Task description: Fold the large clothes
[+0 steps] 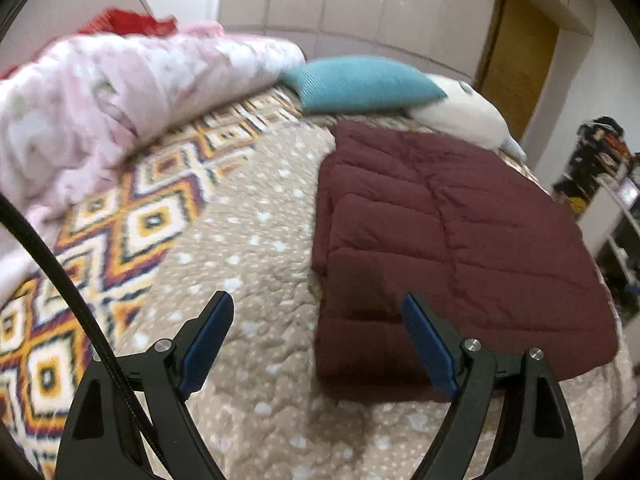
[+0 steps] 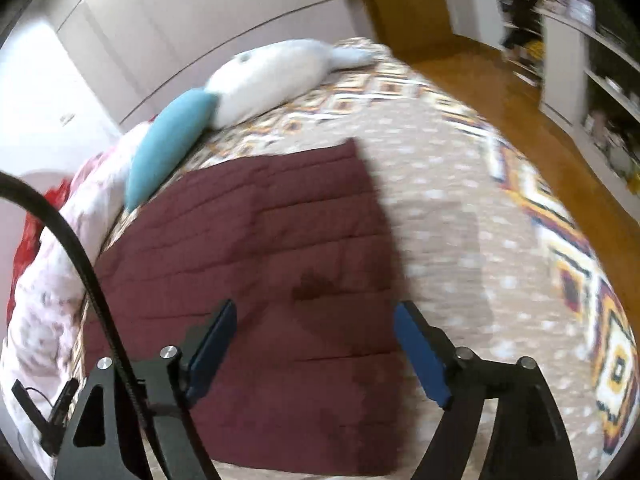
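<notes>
A maroon quilted puffer garment [image 1: 452, 240] lies folded into a flat rectangle on the bed; it also shows in the right wrist view [image 2: 260, 264]. My left gripper [image 1: 318, 304] is open and empty, hovering above the garment's near left corner. My right gripper [image 2: 314, 312] is open and empty, hovering above the garment's near right part. Neither gripper touches the fabric.
The bed has a beige dotted quilt [image 1: 248, 240] with a diamond-patterned border [image 1: 132, 216]. A pink floral duvet [image 1: 100, 96], a teal cushion [image 1: 360, 84] and a white plush toy [image 1: 460, 112] lie at its far side. Wooden floor [image 2: 520, 92] and shelves [image 2: 592, 60] lie beyond the bed.
</notes>
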Demonstrator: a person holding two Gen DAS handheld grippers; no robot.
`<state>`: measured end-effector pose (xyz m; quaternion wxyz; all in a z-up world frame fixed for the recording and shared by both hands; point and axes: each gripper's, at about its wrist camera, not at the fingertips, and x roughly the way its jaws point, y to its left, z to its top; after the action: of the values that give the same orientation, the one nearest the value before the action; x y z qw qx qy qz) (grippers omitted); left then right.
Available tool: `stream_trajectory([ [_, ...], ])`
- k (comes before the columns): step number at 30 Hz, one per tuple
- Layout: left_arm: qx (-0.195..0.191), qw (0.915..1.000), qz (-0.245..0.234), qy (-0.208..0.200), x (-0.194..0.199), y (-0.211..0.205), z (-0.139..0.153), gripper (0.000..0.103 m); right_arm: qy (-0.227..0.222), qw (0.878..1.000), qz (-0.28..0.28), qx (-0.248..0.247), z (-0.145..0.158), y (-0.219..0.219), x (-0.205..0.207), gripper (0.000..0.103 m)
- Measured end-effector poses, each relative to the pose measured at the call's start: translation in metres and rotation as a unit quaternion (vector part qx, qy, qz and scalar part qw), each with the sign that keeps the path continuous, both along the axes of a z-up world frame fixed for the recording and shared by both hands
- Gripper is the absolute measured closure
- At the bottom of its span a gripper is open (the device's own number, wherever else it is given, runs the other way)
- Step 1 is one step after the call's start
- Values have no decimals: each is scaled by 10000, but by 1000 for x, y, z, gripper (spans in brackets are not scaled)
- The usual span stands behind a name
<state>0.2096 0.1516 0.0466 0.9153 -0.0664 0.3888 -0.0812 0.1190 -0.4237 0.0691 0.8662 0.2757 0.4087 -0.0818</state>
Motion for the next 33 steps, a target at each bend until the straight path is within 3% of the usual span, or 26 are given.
stream_trajectory([
  [4, -747, 9955, -280, 513, 46, 6, -9, 18, 32, 9955, -143, 936, -37, -28, 9, 17],
  [9, -1208, 9846, -553, 1139, 98, 3, -30, 18, 111, 9921, 16, 1249, -74, -20, 35, 17],
  [12, -1703, 9727, -704, 1413, 120, 7, -43, 18, 57, 9904, 176, 1370, -85, -14, 50, 16],
  [16, -2096, 9616, -780, 1594, 139, 8, -60, 12, -71, 9884, 414, 1460, -90, -12, 66, 6],
  [19, -2540, 9474, -860, 1749, 150, 13, -77, 8, -73, 9876, 666, 1419, -92, -9, 76, 3],
  [24, -2523, 9430, -1289, 1746, 156, 0, -78, 7, -68, 9861, 1120, 1229, -93, 12, 101, 0],
  [25, -2399, 9428, -1450, 1803, 156, -9, -77, 7, -54, 9859, 1181, 1185, -94, 15, 105, 0],
  [27, -1991, 9505, -1484, 1869, 157, -26, -75, 5, 2, 9864, 1290, 1018, -93, 26, 116, 0],
  [29, -1678, 9569, -1465, 1864, 155, -38, -69, 9, 32, 9867, 1257, 1030, -92, 30, 121, 7],
  [30, -1638, 9583, -1437, 1848, 152, -40, -65, 17, 50, 9860, 1167, 1189, -91, 31, 122, 23],
  [32, -1636, 9620, -1369, 1707, 144, -42, -50, 44, 63, 9862, 1030, 1291, -85, 30, 117, 37],
  [33, -1615, 9640, -1369, 1607, 138, -42, -37, 53, -6, 9861, 1002, 1329, -78, 29, 113, 50],
])
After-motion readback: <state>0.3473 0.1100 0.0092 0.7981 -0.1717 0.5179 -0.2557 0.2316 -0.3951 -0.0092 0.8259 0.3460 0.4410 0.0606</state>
